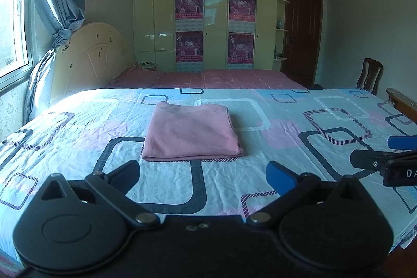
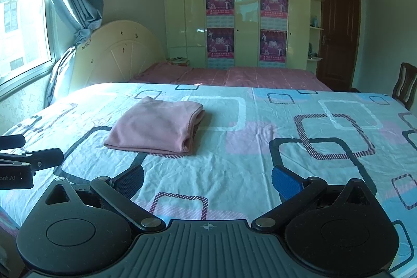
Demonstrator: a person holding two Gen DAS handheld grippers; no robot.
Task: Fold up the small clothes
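A pink garment lies folded into a neat rectangle on the patterned bed sheet, just ahead of my left gripper. That gripper is open, its fingers spread wide with nothing between them, a short way short of the cloth's near edge. In the right wrist view the same pink garment sits ahead and to the left, its stacked layers showing on the right side. My right gripper is open and empty above the sheet. Each gripper shows at the edge of the other's view: the right one, the left one.
A cream headboard and a curtained window stand at the left. A second bed with a pink cover lies beyond, then a wardrobe with posters, a brown door and a wooden chair at the right.
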